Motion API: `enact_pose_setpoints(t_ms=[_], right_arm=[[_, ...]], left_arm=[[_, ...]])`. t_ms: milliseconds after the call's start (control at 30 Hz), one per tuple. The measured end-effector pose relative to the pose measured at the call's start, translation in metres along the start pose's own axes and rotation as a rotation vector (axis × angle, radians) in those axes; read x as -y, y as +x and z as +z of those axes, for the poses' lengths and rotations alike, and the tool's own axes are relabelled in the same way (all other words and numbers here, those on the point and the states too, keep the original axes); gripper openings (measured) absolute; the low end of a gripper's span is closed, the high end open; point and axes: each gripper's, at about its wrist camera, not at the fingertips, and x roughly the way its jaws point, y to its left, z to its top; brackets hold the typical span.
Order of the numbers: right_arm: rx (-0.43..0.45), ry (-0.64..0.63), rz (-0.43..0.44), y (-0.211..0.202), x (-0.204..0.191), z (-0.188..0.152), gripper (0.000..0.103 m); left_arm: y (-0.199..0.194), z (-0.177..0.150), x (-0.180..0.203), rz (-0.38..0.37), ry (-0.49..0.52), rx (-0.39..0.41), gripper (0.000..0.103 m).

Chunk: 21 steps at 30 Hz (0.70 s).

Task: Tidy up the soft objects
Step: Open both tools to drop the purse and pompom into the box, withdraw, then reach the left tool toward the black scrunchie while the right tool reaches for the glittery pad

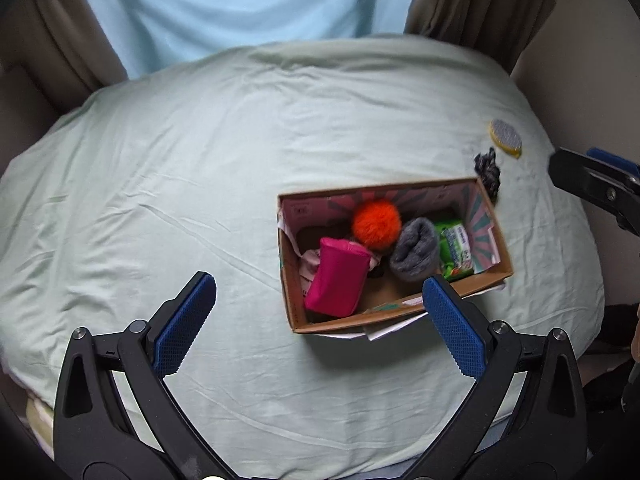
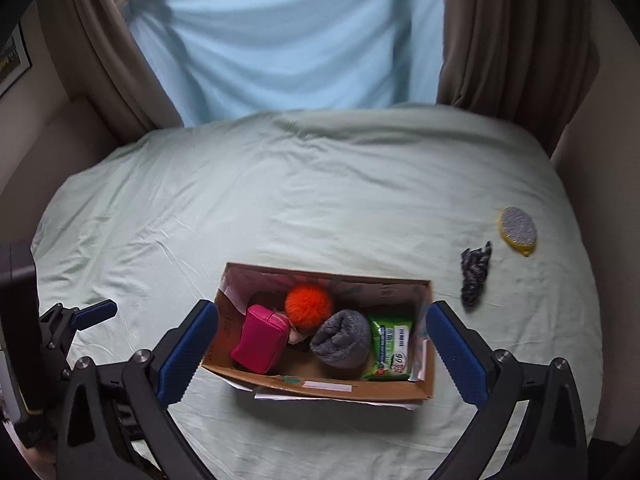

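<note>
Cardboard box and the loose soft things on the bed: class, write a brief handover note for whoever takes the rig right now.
Left tongs: open, empty, hovering above the bed near the box's near-left corner.
Right tongs: open, empty, hovering over the cardboard box.
In the box: pink pouch, orange pompom, grey rolled sock, green wipes pack.
Still out on the sheet, right of the box: dark patterned scrunchie, and beyond it a yellow-edged oval sponge.
Left to do: probably box those two.
</note>
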Motion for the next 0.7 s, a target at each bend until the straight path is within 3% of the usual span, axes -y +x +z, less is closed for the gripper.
enact_pose_setpoints(t_ms=[300, 433, 700], right_arm=[[0.131, 0.034, -0.107, -0.091, 0.037, -0.023, 0.103], [0.163, 0.063, -0.098, -0.120, 0.065, -0.036, 0.103], [0.222, 0.077, -0.111, -0.148, 0.126, -0.047, 0.103]], left_arm=[[-0.079, -0.010, 0.035, 0.018, -0.049, 0.124, 0.103], [-0.105, -0.015, 0.060, 0.026, -0.066, 0.169, 0.103], [-0.119, -0.001, 0.125, 0.033, -0.047, 0.220, 0.103]])
